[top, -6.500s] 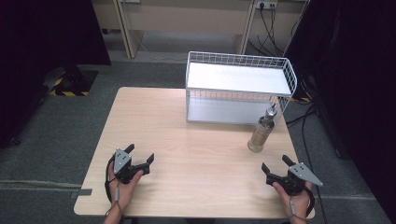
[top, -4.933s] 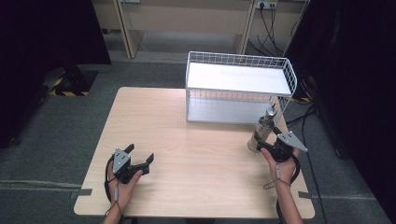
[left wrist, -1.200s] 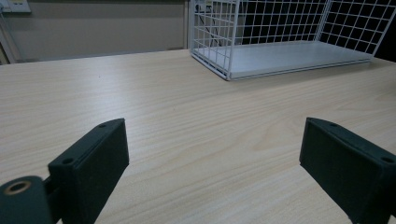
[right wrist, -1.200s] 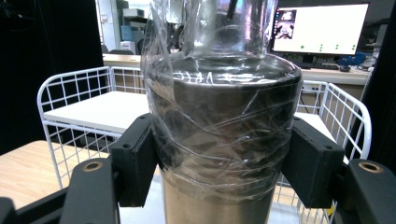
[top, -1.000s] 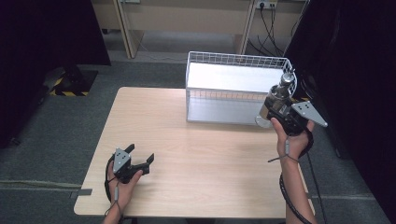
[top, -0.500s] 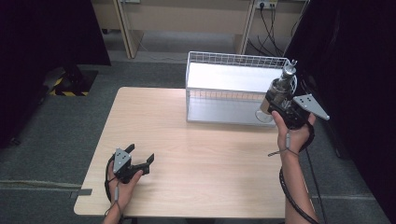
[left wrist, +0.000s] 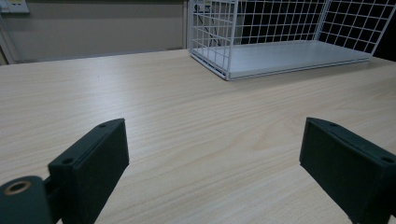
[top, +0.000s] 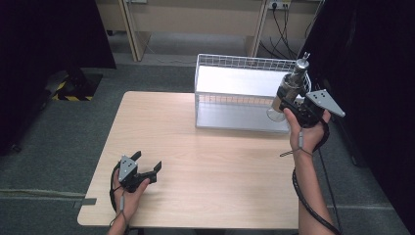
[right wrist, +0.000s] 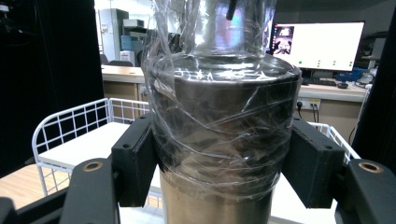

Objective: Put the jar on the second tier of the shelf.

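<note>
- At the high view's upper right, my right claw (top: 288, 104) clamps a plastic-wrapped metal bottle (top: 288, 90) above the wire basket (top: 235, 63).
- It looks rigid, slippery; I grip mid-body.
- My left claw (top: 147, 169) rests open, empty.

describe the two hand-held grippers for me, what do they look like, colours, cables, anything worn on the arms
Both are black. The left hand-held gripper and the right hand-held gripper each carry a grey three-cornered plate on top and trail a black cable. The jaws are flat, matte black blocks, with brass-coloured eyelets at their bases in the gripper views. The forearms are bare, with no sleeves in sight.
</note>
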`<move>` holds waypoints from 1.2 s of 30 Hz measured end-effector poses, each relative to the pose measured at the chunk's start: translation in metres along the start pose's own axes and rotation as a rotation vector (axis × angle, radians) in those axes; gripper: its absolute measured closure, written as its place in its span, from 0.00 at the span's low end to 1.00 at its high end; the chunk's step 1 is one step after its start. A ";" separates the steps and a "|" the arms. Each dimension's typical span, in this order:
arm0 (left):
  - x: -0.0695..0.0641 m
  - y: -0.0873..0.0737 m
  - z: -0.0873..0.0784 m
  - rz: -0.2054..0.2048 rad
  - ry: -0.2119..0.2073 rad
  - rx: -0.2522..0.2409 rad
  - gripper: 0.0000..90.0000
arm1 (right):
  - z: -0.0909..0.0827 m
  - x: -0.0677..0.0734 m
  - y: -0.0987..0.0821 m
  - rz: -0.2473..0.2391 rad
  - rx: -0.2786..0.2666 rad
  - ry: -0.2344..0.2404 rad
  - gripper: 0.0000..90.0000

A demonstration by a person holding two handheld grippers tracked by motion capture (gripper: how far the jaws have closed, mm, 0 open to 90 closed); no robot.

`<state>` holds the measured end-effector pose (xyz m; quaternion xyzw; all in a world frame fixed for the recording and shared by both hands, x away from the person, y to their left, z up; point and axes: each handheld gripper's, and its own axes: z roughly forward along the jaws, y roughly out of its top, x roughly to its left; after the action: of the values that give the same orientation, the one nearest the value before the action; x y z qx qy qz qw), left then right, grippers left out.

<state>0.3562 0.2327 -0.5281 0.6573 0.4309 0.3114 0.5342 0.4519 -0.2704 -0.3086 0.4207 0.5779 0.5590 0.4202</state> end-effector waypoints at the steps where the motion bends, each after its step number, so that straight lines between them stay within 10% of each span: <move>1: 0.000 0.000 0.000 0.000 0.000 0.000 0.09 | 0.001 0.000 0.002 0.000 0.001 0.000 0.38; 36: 0.001 0.000 0.000 -0.008 -0.002 -0.004 0.09 | 0.038 -0.013 0.042 0.034 -0.019 -0.025 0.38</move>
<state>0.3561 0.2334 -0.5282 0.6548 0.4323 0.3095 0.5372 0.4930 -0.2711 -0.2674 0.4334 0.5601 0.5663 0.4216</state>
